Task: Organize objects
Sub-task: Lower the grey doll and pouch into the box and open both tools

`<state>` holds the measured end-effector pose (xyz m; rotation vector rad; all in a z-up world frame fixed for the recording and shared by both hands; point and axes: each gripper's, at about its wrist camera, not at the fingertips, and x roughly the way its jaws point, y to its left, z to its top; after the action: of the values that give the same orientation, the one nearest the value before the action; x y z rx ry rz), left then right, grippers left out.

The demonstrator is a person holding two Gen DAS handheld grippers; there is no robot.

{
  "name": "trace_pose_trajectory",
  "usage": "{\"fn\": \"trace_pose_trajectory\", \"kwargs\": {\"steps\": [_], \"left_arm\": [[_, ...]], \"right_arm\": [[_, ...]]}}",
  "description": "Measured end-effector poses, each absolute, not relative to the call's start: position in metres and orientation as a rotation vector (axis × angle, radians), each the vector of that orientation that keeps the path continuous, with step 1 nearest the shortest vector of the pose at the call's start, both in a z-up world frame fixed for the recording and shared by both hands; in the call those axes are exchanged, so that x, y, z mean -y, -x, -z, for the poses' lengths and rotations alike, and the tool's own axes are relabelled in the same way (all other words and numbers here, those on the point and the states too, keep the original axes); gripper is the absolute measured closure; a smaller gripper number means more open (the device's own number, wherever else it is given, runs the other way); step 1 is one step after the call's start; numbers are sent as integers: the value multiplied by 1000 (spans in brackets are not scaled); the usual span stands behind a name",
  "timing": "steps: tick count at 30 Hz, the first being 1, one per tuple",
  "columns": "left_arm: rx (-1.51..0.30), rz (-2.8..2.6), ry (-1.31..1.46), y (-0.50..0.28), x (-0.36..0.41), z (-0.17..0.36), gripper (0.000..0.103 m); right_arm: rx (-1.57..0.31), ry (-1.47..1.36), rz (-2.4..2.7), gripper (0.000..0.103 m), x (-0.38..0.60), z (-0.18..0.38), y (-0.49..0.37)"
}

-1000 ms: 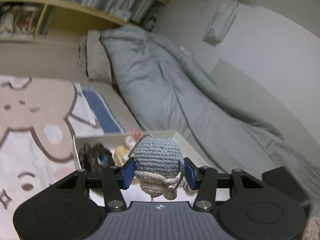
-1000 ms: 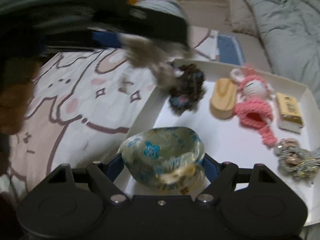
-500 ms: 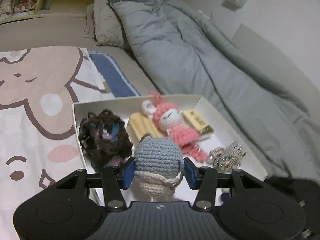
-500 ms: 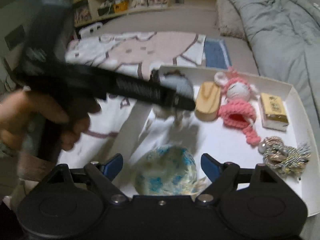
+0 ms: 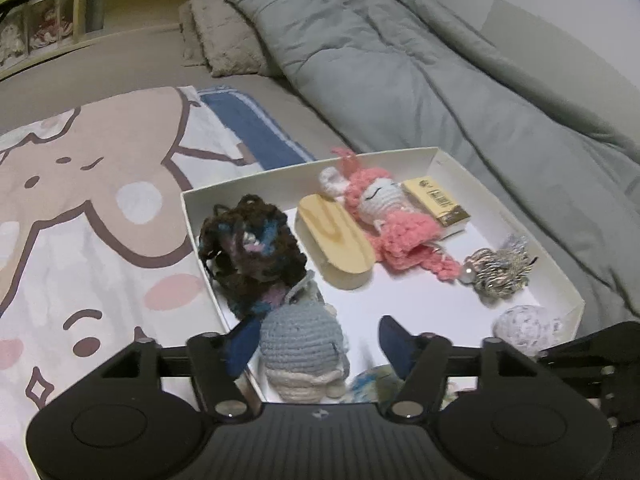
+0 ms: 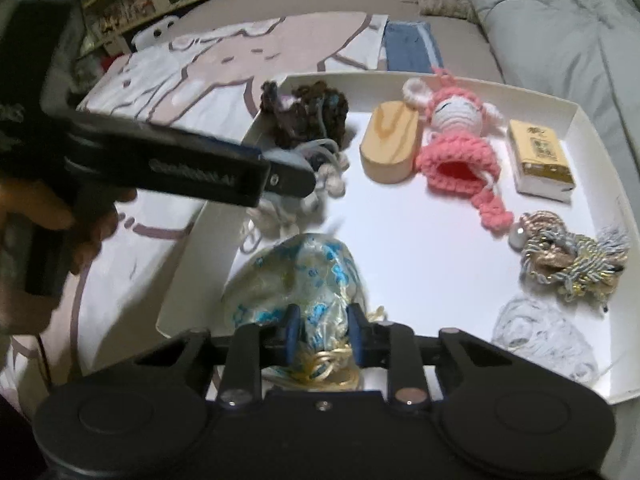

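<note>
Tray (image 5: 568, 292): white, set on the cartoon bedspread (image 5: 80, 200).
Left gripper (image 5: 316, 340): jaws opening; blue crochet toy (image 5: 300, 344) released, at tray's 7 o'clock.
Right gripper (image 6: 322, 330): jaws closing, pinched on brocade pouch (image 6: 296, 276), at tray's 6 o'clock.

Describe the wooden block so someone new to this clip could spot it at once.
Find the white tray on the bed. Along its far side lies a rounded, pale wooden block, between the dark yarn bundle and the pink crochet doll. It alone is hard, smooth and grained.
</note>
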<state>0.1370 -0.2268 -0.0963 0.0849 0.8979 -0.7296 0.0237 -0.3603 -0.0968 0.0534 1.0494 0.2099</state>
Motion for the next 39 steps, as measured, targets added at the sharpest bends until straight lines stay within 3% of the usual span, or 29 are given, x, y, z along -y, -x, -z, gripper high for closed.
{"fn": "trace_pose_trajectory", "kwargs": {"steps": [9,18,20,28,39], "left_arm": [[-893,708,-88,-132,220,83,32],[-878,668,-68,-121,205,63,8],[-866,655,-64,-117,201,56,4],[-829,599,-76,-95,185,29,0],[-761,575,-90,-53,165,-7,0]], "right_arm": [[-1049,-12,-239,77,350,93,-21],[-956,-65,-77,66,373,62,-7],[-943,-76,-41,62,375,58,-5],[-837,-171,62,24,384,24,19],[-714,-193,142,0,378,-17,58]]}}
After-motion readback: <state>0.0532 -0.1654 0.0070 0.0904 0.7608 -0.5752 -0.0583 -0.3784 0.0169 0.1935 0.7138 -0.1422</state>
